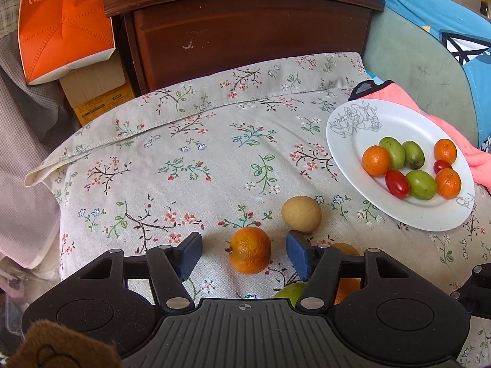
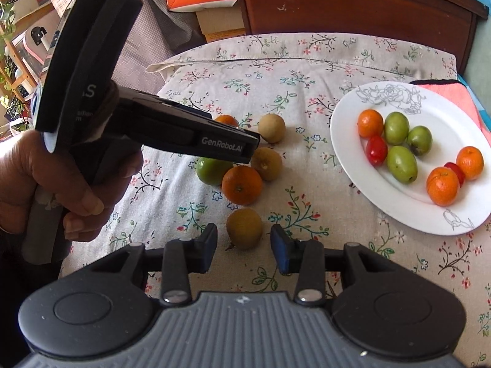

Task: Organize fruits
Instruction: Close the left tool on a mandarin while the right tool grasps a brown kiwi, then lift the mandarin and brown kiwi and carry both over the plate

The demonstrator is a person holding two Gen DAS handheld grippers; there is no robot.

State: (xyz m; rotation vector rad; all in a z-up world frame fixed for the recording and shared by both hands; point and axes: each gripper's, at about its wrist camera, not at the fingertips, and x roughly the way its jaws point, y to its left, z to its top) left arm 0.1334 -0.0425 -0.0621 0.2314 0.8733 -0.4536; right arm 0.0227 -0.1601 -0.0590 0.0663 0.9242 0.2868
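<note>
A white plate (image 1: 353,135) (image 2: 346,135) on the floral cloth holds several oranges, green fruits and red tomatoes. My left gripper (image 1: 244,253) is open, its fingers on either side of a loose orange (image 1: 251,250) without touching it. A tan round fruit (image 1: 301,214) lies just beyond the right finger. My right gripper (image 2: 244,245) is open around a brown fruit (image 2: 244,227), not touching it. Beyond it lie an orange (image 2: 241,184), a green fruit (image 2: 211,170), two more tan fruits (image 2: 271,128) (image 2: 266,163) and a far orange (image 2: 226,120). The left gripper's body (image 2: 196,138) reaches over them.
A dark wooden headboard (image 1: 245,30) stands behind the cloth. An orange box (image 1: 61,27) and cartons sit at the back left. Pink cloth (image 1: 445,132) and blue and green bedding lie behind the plate on the right. The cloth's edge drops off on the left.
</note>
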